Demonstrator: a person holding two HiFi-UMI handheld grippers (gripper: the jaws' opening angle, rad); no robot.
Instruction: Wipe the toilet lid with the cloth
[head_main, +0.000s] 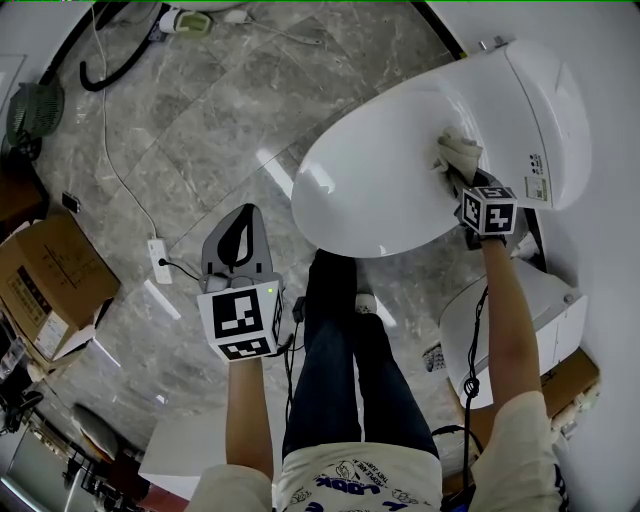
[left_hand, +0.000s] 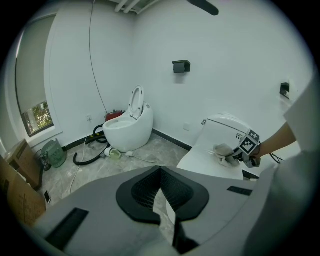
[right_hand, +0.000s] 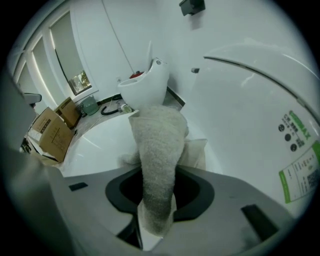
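**Toilet lid.** The toilet lid (head_main: 380, 180) was found lowered, its broad glossy top facing up and bare except near its rear edge. The rear housing (head_main: 545, 110), which carried a printed label, stood directly behind the lid.

**Left gripper.** The left gripper (head_main: 238, 240) was held over the floor (head_main: 200, 130), off the lid's front edge and well apart from it. Its jaws were drawn together on nothing.

**Right gripper.** The right gripper (head_main: 457, 178) was set over the lid's rear part, just short of the housing. Its jaws were clenched on the cloth (head_main: 458, 152).

**Cloth.** The cloth was bunched into a thick roll that projected forward from the jaws. Its free end lay on the lid near the rear edge. How firmly it pressed could not be told.

**Judgement.**
- The wiping step was taken to be in hand, with most of the lid apparently not yet covered.
- The roll should be laid lower so that a wider face of cloth bears on the lid.
- Overlapping strokes should be drawn from the rear edge toward the front, following the lid's curve.
- The clench should be maintained, since drag on the slick surface could pull the roll out.
- The hard jaws should be kept off the gloss.
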